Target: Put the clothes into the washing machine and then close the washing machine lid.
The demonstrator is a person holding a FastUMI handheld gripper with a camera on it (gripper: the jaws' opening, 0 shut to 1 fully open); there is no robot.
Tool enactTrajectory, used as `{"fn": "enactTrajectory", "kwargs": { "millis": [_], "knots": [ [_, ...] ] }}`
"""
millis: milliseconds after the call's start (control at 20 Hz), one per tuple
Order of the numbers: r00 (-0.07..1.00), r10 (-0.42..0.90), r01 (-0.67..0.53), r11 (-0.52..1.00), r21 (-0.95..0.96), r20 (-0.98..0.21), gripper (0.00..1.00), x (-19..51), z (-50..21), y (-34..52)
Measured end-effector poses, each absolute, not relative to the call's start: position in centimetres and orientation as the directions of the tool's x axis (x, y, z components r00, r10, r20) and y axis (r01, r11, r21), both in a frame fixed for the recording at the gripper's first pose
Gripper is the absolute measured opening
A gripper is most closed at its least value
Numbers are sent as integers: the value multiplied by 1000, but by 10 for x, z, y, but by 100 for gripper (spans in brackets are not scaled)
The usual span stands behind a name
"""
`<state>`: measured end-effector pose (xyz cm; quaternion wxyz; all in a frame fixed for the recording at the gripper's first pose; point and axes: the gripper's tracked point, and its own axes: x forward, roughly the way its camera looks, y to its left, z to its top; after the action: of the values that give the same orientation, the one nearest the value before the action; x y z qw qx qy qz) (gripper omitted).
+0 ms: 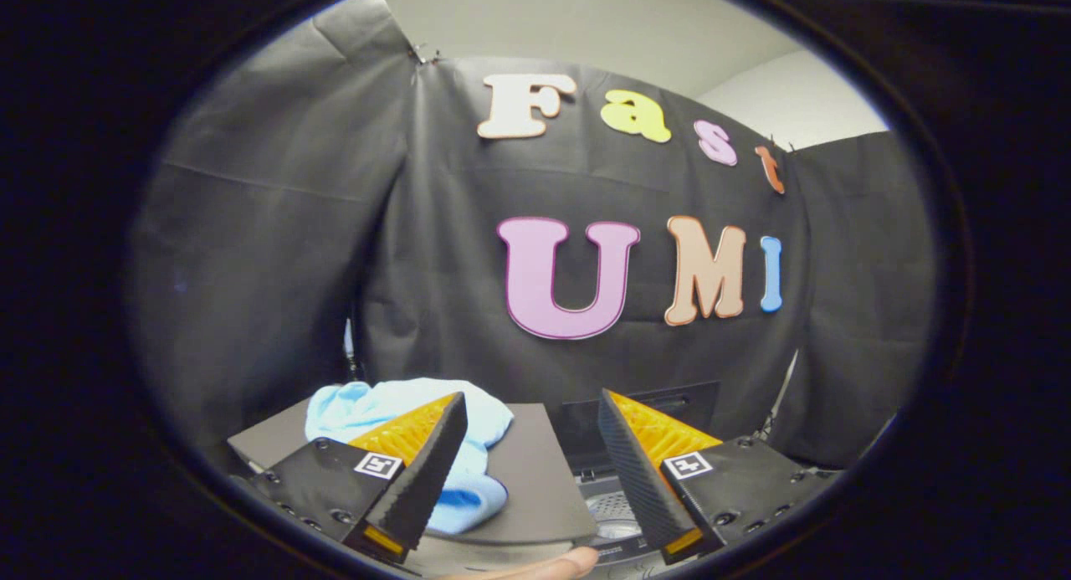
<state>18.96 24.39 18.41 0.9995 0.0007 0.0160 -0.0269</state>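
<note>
While the claw [527,471] is held wide and empty, the soft, light cloth [402,404] on the counter [535,479] is best pinched at a raised fold.

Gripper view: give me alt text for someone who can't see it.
The open gripper hovers above a grey surface, holding nothing. A light blue cloth lies bunched behind one finger; the washing machine's open drum shows between the fingers, and a fingertip sits below.
</note>
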Motion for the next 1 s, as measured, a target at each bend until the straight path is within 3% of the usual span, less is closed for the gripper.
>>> {"fn": "enactTrajectory", "kwargs": {
  "millis": [150,250,400,600,750,1000],
  "knots": [
    [994,61,-55,996,65,-91,98,235,178,308],
    [985,30,-13,995,97,-168,98,247,158,323],
    [967,133,-103,984,147,-218,98,268,143,373],
    [905,100,-77,994,73,-413,100,278,97,389],
    [788,127,-114,992,61,-603,98,271,60,398],
    [807,130,-99,991,86,-576,99,278,62,397]
  ]
}}
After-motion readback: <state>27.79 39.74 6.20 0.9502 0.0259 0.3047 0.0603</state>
